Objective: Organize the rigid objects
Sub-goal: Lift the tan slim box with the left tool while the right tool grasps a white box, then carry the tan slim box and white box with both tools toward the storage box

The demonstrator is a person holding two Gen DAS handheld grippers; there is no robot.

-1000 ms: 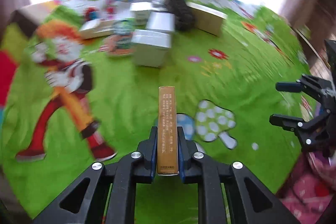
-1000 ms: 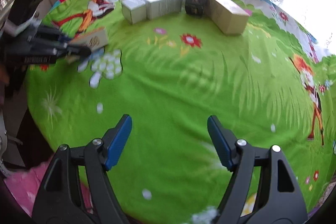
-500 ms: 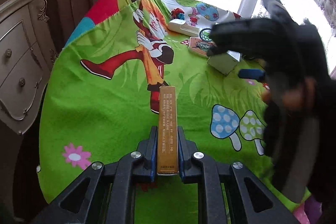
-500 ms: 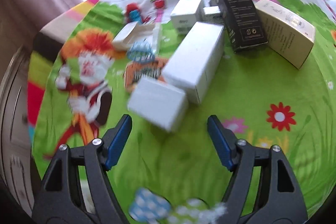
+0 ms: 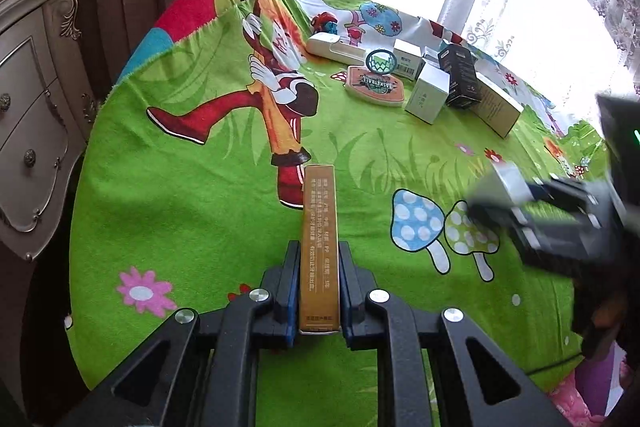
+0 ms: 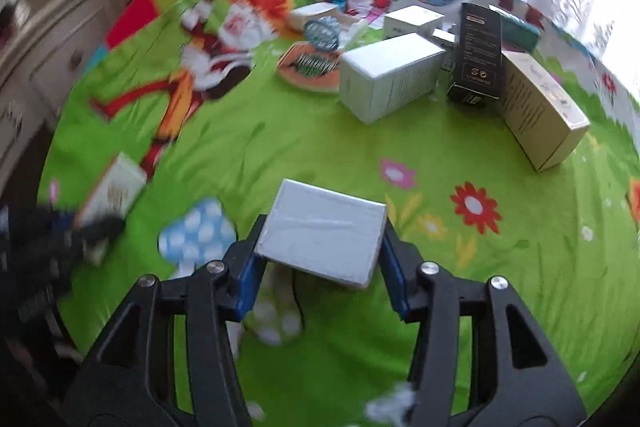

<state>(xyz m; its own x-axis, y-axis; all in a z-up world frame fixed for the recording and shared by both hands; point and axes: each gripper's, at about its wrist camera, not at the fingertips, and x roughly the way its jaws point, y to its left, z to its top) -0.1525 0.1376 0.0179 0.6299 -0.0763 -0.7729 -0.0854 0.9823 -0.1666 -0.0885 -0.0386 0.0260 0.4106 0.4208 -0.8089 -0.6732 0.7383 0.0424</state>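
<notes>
Left wrist view: the left gripper (image 5: 319,291) is clamped on one narrow tan box (image 5: 320,247) (held edge-up). The right gripper (image 6: 320,259) is closing on one white box (image 6: 324,235), which sits between its pads above the green cloth (image 6: 440,307). Several more boxes cluster far off.

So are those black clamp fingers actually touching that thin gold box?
Touching. In the left wrist view the left gripper has both pads pressed flat against the sides of the gold box, with no gap either side.
</notes>
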